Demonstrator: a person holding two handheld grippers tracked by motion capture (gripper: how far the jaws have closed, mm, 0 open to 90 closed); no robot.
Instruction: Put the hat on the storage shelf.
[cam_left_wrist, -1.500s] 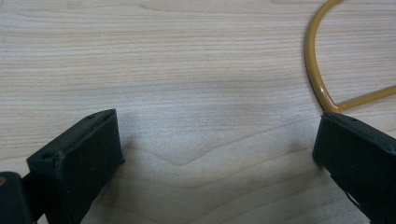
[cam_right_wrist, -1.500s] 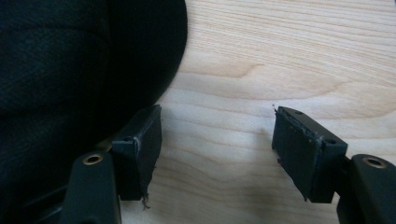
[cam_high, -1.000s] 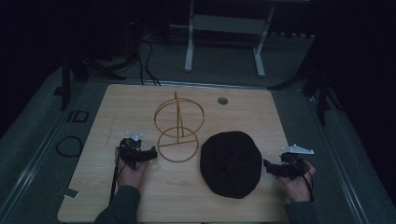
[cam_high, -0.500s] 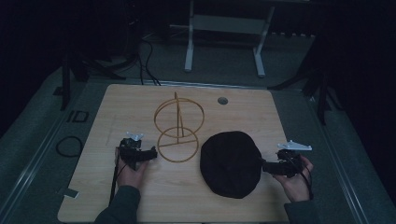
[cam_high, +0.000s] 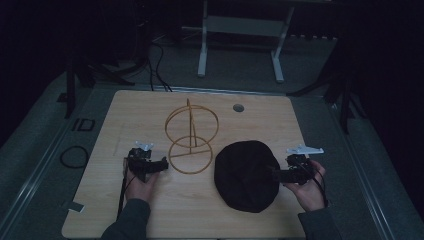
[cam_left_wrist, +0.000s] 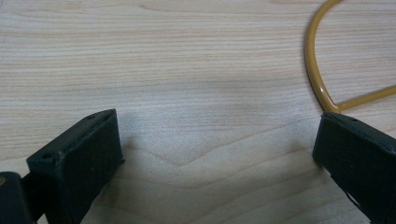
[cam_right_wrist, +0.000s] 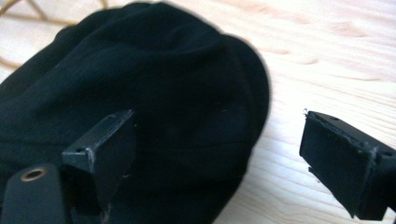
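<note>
I saw the right tongs (cam_right_wrist: 217, 154) spread wide at the black hat's (cam_high: 247, 175) edge; the left tongs (cam_left_wrist: 217, 154) gaped empty beside the wire stand (cam_high: 191, 142).

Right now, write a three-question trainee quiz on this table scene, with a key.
1. True or false: the right gripper has its fingers shut on the black hat.
2. Which thing lies nearest the left gripper? A) the wire stand B) the black hat C) the round table hole
3. Fill in: the wire stand's base ring rests flat on the wooden ____.

Key: 1 false, the fingers stand open at the hat's edge. 2 A. 3 table.
</note>
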